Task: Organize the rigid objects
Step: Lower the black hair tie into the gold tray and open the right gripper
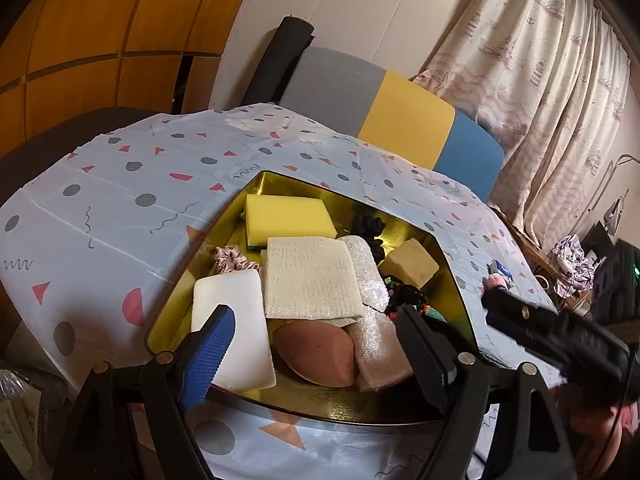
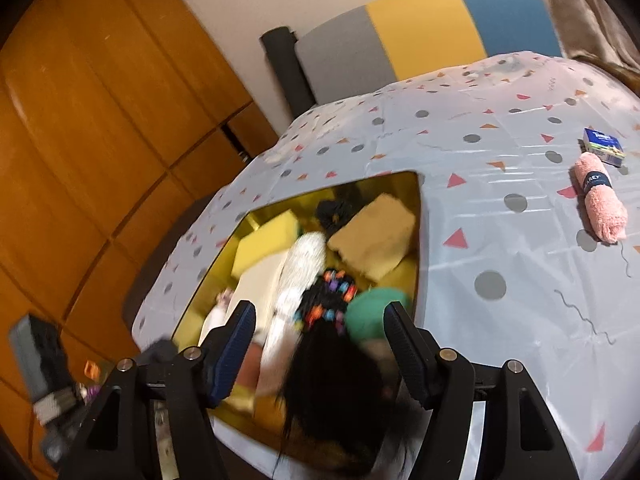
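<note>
Left wrist view: the left gripper (image 1: 314, 354) hangs over the near end of a shiny gold metal tray (image 1: 456, 280), fingers spread wide, nothing between them. The tray sits on a table under a pale blue cloth with grey dots and pink triangles (image 1: 132, 216). In the tray: a yellow rectangular sponge (image 1: 288, 214) at the far end, a cream woven square cloth (image 1: 312, 276) mid-tray, a white rounded soap-like bar (image 1: 240, 328) along the left wall, a brown oval sponge (image 1: 316, 354) near the front, a tan foam block (image 1: 410, 266) by the right wall, and a pink fabric scrunchie (image 1: 236, 260). The right gripper's black body shows at the table's right edge.

Right wrist view, motion-blurred: the right gripper (image 2: 320, 352) hovers above the tray's near right corner, fingers wide apart, empty. Below it lie a black hair piece with coloured beads (image 2: 328, 308) and something green and rounded (image 2: 376, 308). Toward the table's far right edge, outside the tray, a rolled pink towel with a dark band (image 2: 600, 204) lies just beside a small blue-and-white carton (image 2: 604, 146).
</note>
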Tool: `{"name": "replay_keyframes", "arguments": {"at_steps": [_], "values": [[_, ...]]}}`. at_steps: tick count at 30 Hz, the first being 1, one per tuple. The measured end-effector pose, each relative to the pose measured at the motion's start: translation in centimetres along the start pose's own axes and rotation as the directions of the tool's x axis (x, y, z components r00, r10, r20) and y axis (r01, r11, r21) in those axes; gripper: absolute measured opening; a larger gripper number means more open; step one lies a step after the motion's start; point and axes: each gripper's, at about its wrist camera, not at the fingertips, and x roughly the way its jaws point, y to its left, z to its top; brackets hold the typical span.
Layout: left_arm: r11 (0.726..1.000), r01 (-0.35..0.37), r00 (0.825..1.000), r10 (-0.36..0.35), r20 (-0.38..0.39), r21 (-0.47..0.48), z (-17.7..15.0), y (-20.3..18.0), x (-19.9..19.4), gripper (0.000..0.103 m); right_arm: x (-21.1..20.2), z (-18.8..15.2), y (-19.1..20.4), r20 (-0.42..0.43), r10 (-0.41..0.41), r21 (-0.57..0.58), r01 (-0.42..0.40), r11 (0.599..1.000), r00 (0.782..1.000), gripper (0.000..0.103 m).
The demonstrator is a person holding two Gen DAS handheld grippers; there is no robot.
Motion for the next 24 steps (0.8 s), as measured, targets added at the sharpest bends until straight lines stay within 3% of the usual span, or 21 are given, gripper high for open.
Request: {"name": "replay_keyframes", "arguments": {"at_steps": [6, 11, 13, 19, 24], "values": [[1.0, -0.005, 1.0, 0.005, -0.001, -0.011, 0.0, 0.2, 0.1, 0.084, 1.1, -2.1, 2.4, -0.103, 0.099, -0.086, -0.108, 0.99, 0.99, 0.064], [1.0, -0.014, 1.0, 0.015, 0.016, -0.017, 0.2, 0.4, -0.3, 0.084, 4.3, -3.1, 2.5, -0.187, 0.081, -0.075, -0.096, 0.992, 0.979, 0.064], [1.0, -0.019, 1.0, 0.019, 0.021, -0.017, 0.3, 0.4, -0.4, 0.084, 4.8, -2.7, 2.5, -0.16, 0.055, -0.1, -0.072, 0.992, 0.986, 0.065], [1.0, -0.018, 1.0, 0.018, 0.013, -0.01, 0.4, 0.1, -0.5, 0.084, 2.8, -1.2, 1.7, -0.096, 0.131, -0.037, -0.135, 0.99, 0.987, 0.065], [1.0, 0.02, 1.0, -0.02, -0.002, 0.023, 0.6, -1.6, -0.1, 0.084, -1.1, -0.1, -0.1, 0.037, 0.08, -0.04, -0.078, 0.996, 0.996, 0.073]]}}
